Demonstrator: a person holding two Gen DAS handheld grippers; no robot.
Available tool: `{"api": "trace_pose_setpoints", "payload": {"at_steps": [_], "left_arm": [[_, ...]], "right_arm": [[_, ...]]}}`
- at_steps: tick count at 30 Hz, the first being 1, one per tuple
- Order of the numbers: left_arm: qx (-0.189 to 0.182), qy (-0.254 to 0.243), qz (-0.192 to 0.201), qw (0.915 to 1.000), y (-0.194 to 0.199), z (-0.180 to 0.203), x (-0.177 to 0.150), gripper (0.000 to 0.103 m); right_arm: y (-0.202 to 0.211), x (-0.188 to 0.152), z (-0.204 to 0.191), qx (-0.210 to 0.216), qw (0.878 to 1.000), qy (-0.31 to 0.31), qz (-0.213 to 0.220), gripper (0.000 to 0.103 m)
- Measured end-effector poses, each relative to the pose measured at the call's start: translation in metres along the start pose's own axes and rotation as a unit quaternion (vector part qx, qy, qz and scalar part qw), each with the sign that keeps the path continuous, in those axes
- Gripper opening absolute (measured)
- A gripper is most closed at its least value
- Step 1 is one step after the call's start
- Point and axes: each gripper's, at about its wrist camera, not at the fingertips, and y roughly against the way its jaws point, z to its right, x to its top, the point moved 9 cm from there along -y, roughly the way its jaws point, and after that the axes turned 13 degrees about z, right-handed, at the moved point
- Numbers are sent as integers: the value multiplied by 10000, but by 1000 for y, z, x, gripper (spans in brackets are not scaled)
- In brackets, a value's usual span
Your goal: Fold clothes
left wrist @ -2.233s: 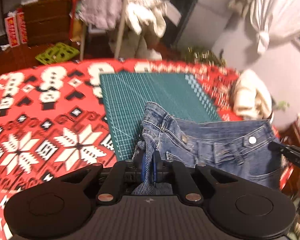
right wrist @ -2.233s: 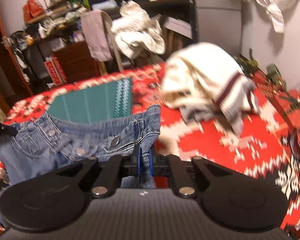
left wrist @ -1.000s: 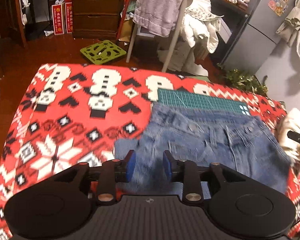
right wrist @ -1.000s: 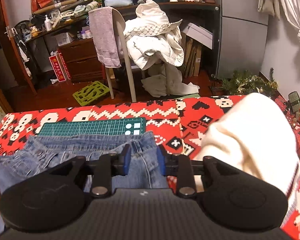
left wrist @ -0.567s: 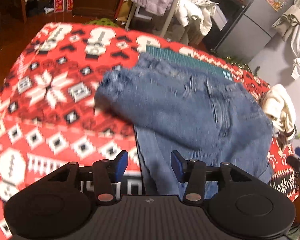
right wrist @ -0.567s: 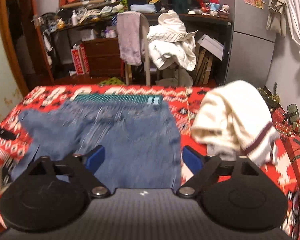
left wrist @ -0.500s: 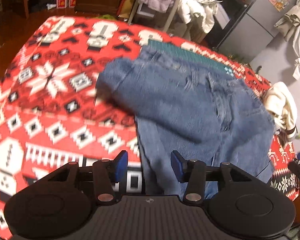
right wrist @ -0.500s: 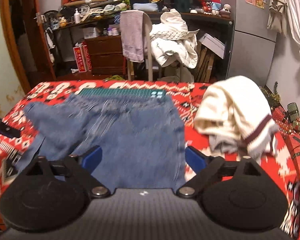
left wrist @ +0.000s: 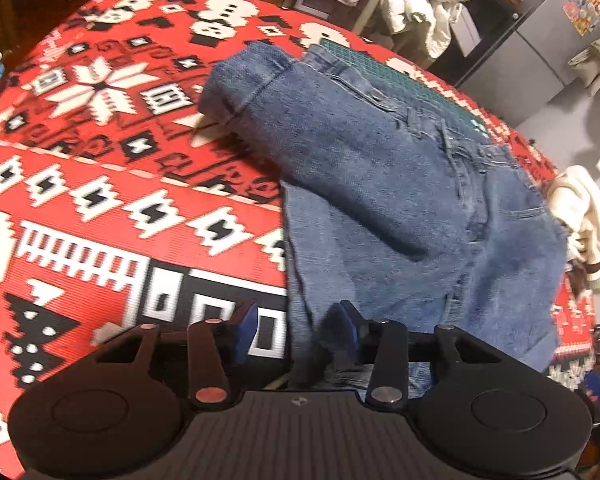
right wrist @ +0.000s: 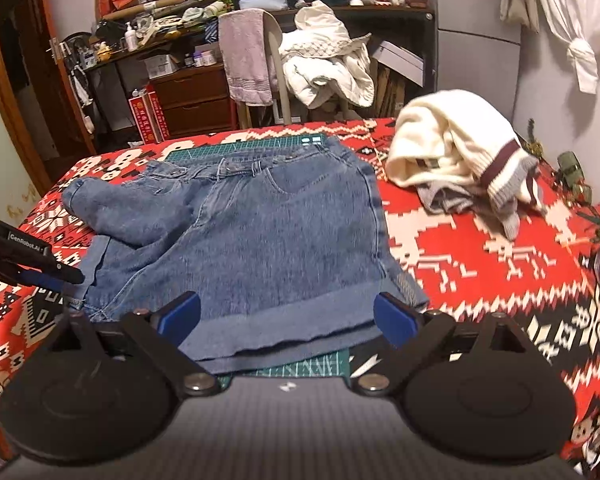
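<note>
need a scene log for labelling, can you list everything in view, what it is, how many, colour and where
denim shorts: one, blue, spread flat mid-table, one leg folded over.
cutting mat: one, green, under the shorts, edges showing.
tablecloth: one, red with white and black pattern, covers the table.
sweater: one, cream with dark stripe, heaped at the table's right.
chair: one, pale, behind the table, draped with a pink towel.
left gripper: black with blue pads, jaws just closing, shorts' edge between them.
right gripper: black with blue pads, wide open, at the near hem.

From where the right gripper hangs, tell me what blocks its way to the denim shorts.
Nothing visible does. The right gripper, jaws wide open, hangs right over the near hem of the denim shorts; the cream sweater lies off to the side.
</note>
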Motion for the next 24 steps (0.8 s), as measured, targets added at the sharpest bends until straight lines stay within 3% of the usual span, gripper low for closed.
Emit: {"api": "trace_pose_setpoints", "payload": {"at_steps": [2,6,10,15,21,24], "left_arm": [[-143,123,-48,9998,-1,4,-2,30],[-325,350,-53,9988,0,9,-3,24],[-369,517,-6,9980,0,10,0,6],[-175,394,227,9988,12,18,3,4],[-134,283,641,9975,53,42,0,4],[-55,351,727,9967,69,52,-17,4]], "right_arm": [[-1,-4,-1,-4,10000,-30,-43,95],[-4,-7,-3,21,9999,-67,-94,95],[-5,-5,-6,56,10000,-31,-71,95],[-6,-5,-9,74,9999,-68,-85,92],[-4,-4,-8,79,9999,-58,-61,89],[-1,-2,-6,80,9999,-107,-27,89]]}}
